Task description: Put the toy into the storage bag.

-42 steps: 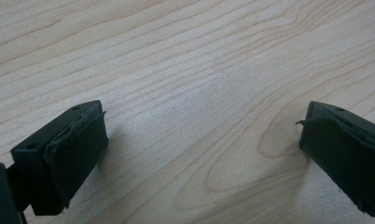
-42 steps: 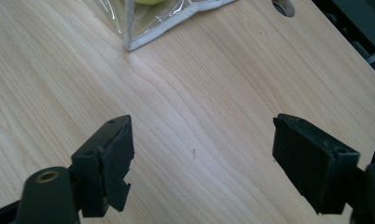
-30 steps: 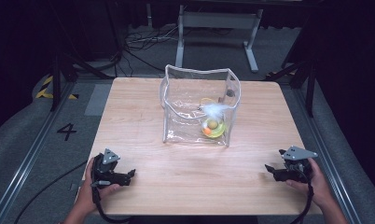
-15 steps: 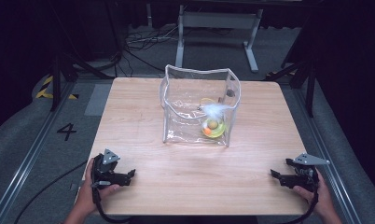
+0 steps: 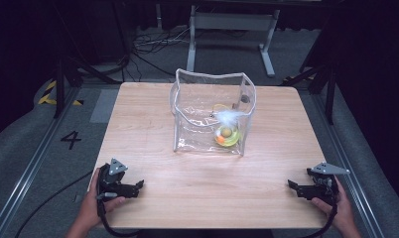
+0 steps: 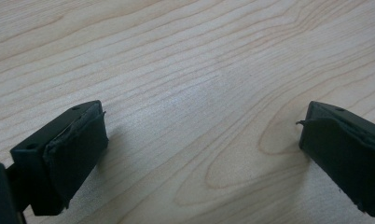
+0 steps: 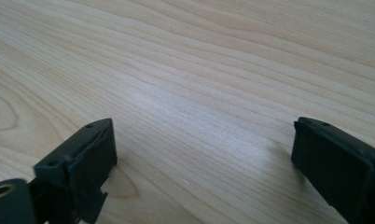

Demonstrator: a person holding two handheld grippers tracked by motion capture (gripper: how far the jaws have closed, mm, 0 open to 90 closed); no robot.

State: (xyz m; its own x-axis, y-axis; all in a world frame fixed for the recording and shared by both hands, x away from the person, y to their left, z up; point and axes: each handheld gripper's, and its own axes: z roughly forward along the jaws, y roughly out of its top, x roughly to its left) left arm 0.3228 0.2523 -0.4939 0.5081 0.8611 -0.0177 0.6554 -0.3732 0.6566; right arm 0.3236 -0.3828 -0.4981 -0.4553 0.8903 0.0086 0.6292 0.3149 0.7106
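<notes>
Left gripper (image 5: pixel 138 185): held wide, lower left.
Right gripper (image 5: pixel 293 185): held wide, lower right.
Clear bag (image 5: pixel 212 113): centre; best approached level.

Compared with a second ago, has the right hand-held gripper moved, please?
Yes. The right hand-held gripper has drawn back toward the table's near right corner, away from the clear bag.
</notes>
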